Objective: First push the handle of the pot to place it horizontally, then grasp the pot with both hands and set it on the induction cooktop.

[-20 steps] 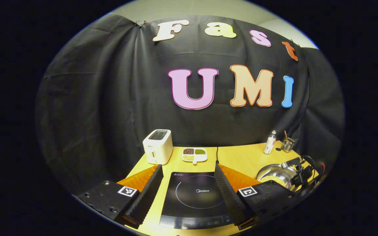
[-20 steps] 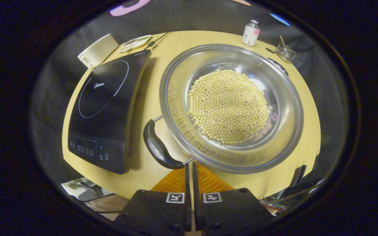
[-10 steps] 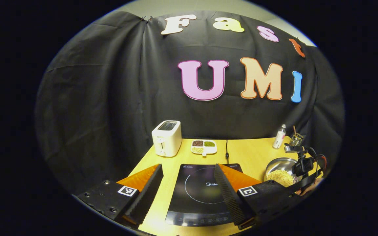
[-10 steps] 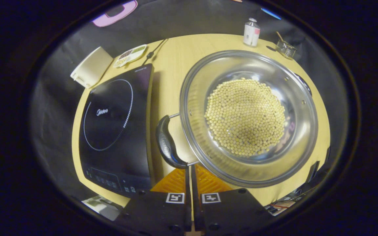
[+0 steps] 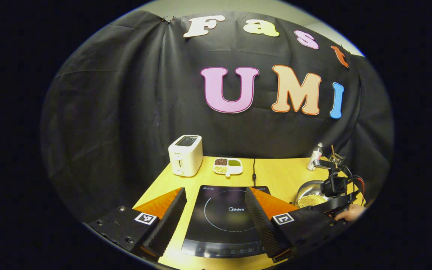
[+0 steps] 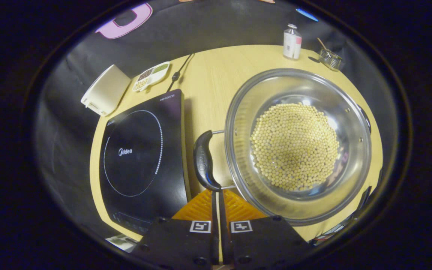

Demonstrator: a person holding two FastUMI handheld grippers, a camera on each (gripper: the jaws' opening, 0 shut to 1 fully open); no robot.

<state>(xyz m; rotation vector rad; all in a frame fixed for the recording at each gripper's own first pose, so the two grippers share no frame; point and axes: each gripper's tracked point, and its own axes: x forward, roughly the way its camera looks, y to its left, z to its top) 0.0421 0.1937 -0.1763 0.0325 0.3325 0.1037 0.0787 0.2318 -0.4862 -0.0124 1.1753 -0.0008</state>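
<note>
Pot (image 6: pixel 298 146) handle (image 6: pixel 203 165) at closed right gripper (image 6: pixel 218 195) tips: push step underway. Left gripper (image 5: pixel 216 210) spread over cooktop (image 5: pixel 225 221). Next: nudge handle sideways.

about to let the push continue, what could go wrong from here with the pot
The right gripper, jaws closed, sits at the near end of the handle; it might slip off the curved end. The pot holds loose beans, which could spill if jolted. It stands close beside the cooktop and may bump it.
</note>
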